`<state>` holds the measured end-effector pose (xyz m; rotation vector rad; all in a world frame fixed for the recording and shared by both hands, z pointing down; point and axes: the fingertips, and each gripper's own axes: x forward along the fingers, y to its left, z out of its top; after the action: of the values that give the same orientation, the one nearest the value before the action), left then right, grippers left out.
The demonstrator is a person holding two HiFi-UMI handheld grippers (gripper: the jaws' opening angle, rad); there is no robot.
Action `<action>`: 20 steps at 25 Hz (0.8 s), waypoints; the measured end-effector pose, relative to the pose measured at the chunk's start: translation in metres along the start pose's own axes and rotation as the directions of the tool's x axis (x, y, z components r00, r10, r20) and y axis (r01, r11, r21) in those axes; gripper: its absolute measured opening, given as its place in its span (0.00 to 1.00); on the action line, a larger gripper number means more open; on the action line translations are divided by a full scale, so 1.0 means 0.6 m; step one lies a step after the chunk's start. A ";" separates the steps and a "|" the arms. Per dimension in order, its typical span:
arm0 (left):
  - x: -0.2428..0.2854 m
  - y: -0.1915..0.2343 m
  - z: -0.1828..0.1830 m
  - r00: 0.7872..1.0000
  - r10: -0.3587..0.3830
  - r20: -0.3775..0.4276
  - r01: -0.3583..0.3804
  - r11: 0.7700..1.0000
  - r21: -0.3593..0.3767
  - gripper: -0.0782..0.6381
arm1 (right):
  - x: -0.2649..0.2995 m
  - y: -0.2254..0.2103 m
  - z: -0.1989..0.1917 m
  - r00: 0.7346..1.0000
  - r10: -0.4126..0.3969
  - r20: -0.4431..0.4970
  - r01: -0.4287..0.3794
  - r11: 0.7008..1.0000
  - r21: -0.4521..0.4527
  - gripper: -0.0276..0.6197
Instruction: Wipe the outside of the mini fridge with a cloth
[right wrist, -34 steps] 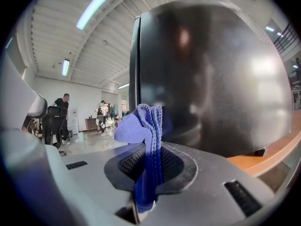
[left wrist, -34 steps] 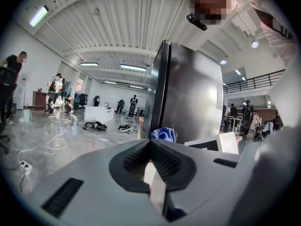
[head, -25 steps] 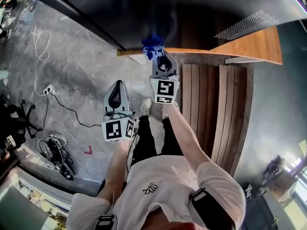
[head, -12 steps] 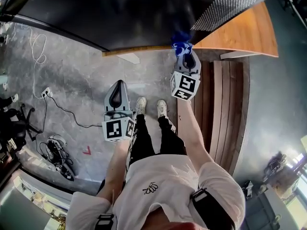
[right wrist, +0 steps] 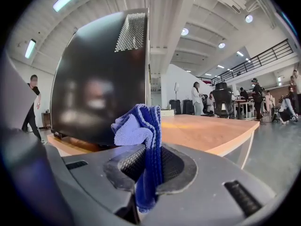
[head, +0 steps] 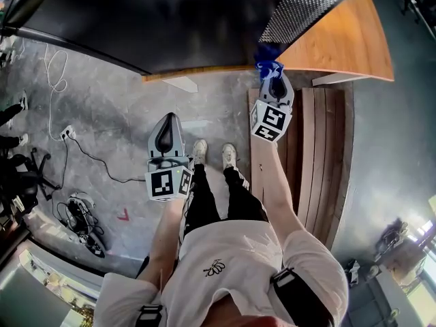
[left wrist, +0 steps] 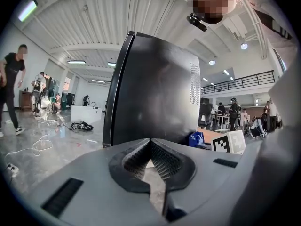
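Cloth first, from the head view: my right tongs [head: 271,90] are pinching the bunched blue microfibre cloth [head: 267,58] and holding it out at the near right corner of the glossy black mini fridge [head: 170,19]. That spot is just where the fridge meets the orange-brown wooden tabletop [head: 340,43] it stands on. A perforated vent patch [head: 303,5] shows on the fridge's side wall, above the cloth. My left tongs [head: 165,136] hang lower and to the left over the grey floor, well apart from the fridge and carrying nothing.

From the left gripper view, my left tongs [left wrist: 153,166] have their ribbed pads drawn together with only a thin slit between them and nothing caught in it. The fridge [left wrist: 155,98] rises ahead, its front edge at the left, and the cloth [left wrist: 196,138] peeks out low at its right.

From the right gripper view, my right tongs [right wrist: 148,173] are clamped on the cloth [right wrist: 138,126]. It stands up in a folded wad between the pads, with a tail hanging down through them. The fridge's dark side wall [right wrist: 99,84] fills the left, the tabletop [right wrist: 207,131] runs off to the right, and the wad sits at the wall's near vertical edge. I cannot tell whether it actually touches.

I judge that I am in the wiping step, working the side wall near its corner. The next move calls for pressing the wad flat against the wall and drawing it across in an even stroke, without letting the tail slip.
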<state>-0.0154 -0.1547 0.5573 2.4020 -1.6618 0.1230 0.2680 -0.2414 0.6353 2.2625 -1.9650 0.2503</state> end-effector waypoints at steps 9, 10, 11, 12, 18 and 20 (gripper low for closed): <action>-0.004 -0.014 0.051 0.998 -0.016 0.065 0.016 1.000 -0.010 0.12 | -0.057 -0.039 0.082 0.997 -0.016 0.080 0.012 0.999 0.050 0.14; -0.002 -0.018 0.060 0.997 -0.019 0.073 0.020 1.000 -0.011 0.12 | -0.068 -0.037 0.099 0.995 -0.006 0.097 0.001 0.999 0.052 0.14; -0.001 -0.022 0.071 0.996 -0.021 0.082 0.022 1.000 -0.013 0.12 | -0.079 -0.032 0.116 0.994 0.007 0.111 -0.012 0.999 0.050 0.14; 0.000 -0.025 0.083 0.995 -0.022 0.092 0.024 1.000 -0.014 0.12 | -0.091 -0.025 0.133 0.992 0.021 0.122 -0.027 0.999 0.047 0.14; -0.015 -0.043 0.199 0.984 -0.048 0.171 0.045 0.999 0.021 0.12 | -0.179 0.044 0.251 0.977 0.115 0.181 -0.116 0.993 -0.005 0.14; -0.026 -0.041 0.237 0.978 -0.060 0.201 0.055 0.998 0.030 0.12 | -0.203 0.069 0.294 0.967 0.147 0.209 -0.141 0.989 -0.045 0.14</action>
<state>-0.0060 -0.1642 0.4127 2.5519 -1.6799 -0.1141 0.2171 -0.1661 0.4365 2.2111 -2.2250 -0.0072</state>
